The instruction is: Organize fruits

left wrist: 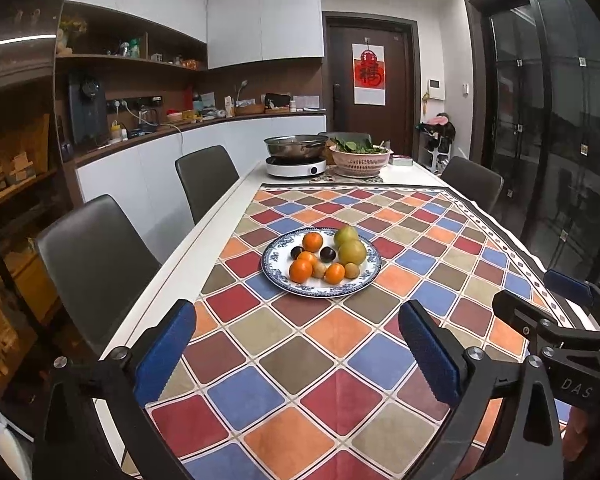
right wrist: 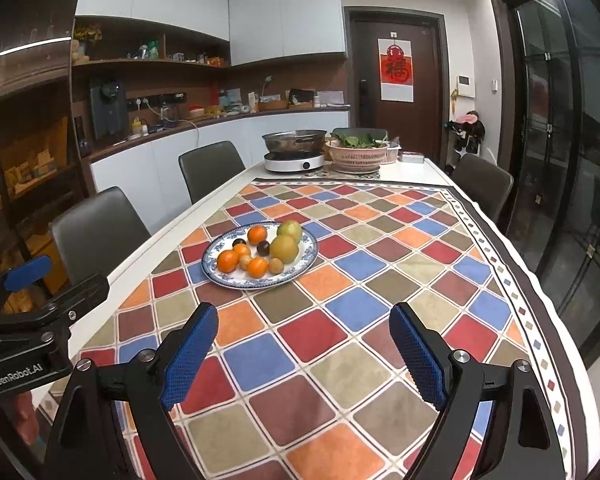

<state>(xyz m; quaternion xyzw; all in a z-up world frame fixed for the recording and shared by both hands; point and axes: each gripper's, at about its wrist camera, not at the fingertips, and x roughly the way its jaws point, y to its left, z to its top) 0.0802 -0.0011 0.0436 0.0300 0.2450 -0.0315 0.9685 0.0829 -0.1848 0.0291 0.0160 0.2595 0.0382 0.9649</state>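
Two grippers: both hover over the near part of the table, nothing between their blue pads.
Left gripper (left wrist: 296,354): jaws spread wide and empty, above the chequered cloth near the table's near edge; it also shows at the left edge of the right wrist view.
Right gripper (right wrist: 302,354): jaws well apart and empty, over the cloth just right of the left gripper; it shows at the right edge of the left wrist view.
Plate (left wrist: 274,270): white with a blue patterned rim, on the tablecloth (left wrist: 340,360), toward the table's left long edge and about midway along it, well ahead of both grippers.
Oranges (left wrist: 301,271): four on the plate, three along its near side and one (left wrist: 313,241) at the back.
Pears (left wrist: 352,252): two yellow-green ones touching each other on the plate's right side, one behind the other.
Dark fruits (left wrist: 327,255): two small round ones near the plate's middle.
Tan fruits (left wrist: 351,270): two small ones at the near side, set between the oranges.
Table (left wrist: 204,236): white top, its bare strip showing along the left edge beside the cloth.
Far end of table: a steel pot (left wrist: 295,146) on a white cooker (left wrist: 296,167), with a pink basket of greens (left wrist: 360,158) just beside it.
Chairs (left wrist: 96,256): dark ones along the left edge, one at the far right corner.
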